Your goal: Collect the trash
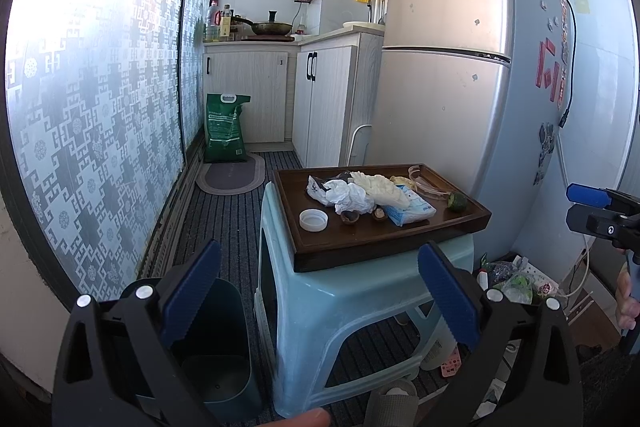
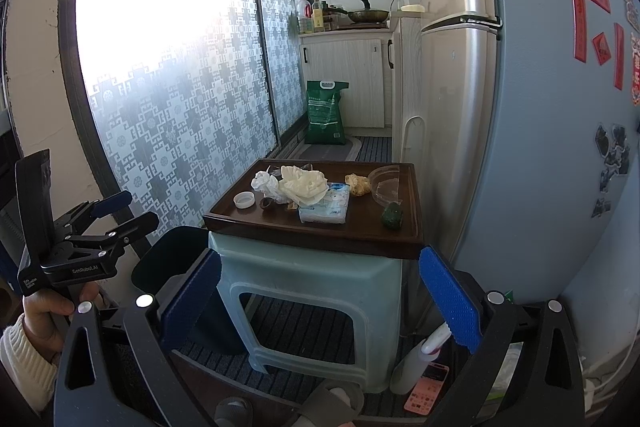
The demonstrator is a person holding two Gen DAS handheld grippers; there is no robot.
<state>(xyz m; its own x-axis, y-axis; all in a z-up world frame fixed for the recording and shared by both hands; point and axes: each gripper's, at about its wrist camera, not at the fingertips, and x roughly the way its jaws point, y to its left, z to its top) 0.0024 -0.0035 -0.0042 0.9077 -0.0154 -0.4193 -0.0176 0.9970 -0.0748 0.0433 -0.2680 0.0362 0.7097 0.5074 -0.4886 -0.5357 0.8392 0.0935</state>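
A dark wooden tray rests on a pale blue plastic stool. On it lie a white cap, a crumpled white bag, a cabbage leaf, a tissue pack, nut shells, a clear plastic container and a green scrap. A dark green bin stands left of the stool. My left gripper and right gripper both hang open and empty, short of the tray.
The fridge stands right of the stool and a patterned glass door on the left. Cabinets and a green sack are at the back. A spray bottle, bags and slippers lie low on the floor.
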